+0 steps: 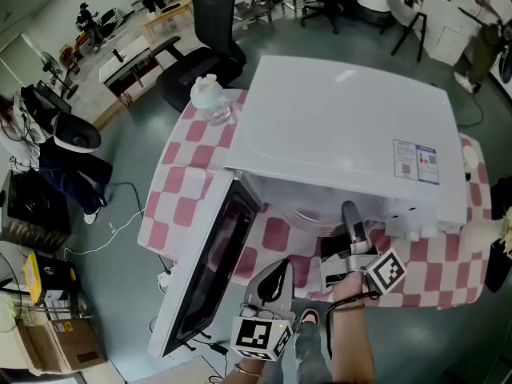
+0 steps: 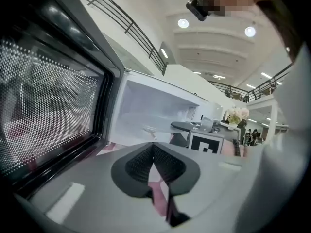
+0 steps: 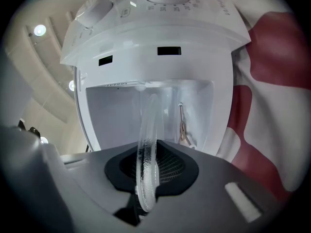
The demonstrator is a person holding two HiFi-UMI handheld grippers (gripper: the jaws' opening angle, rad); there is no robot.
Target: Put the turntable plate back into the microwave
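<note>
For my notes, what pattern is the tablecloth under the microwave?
Pink-and-white checks on the tablecloth; best in head view.

The head view is looking steeply down on the microwave (image 1: 344, 126); both gripper views, the right one nearer, are facing into its open cavity (image 3: 116, 115).

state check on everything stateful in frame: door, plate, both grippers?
microwave door: swung wide open.
turntable plate: gripped at its rim, reaching into the microwave.
right gripper: shut on the turntable plate.
left gripper: fingers together, nothing between them.
</note>
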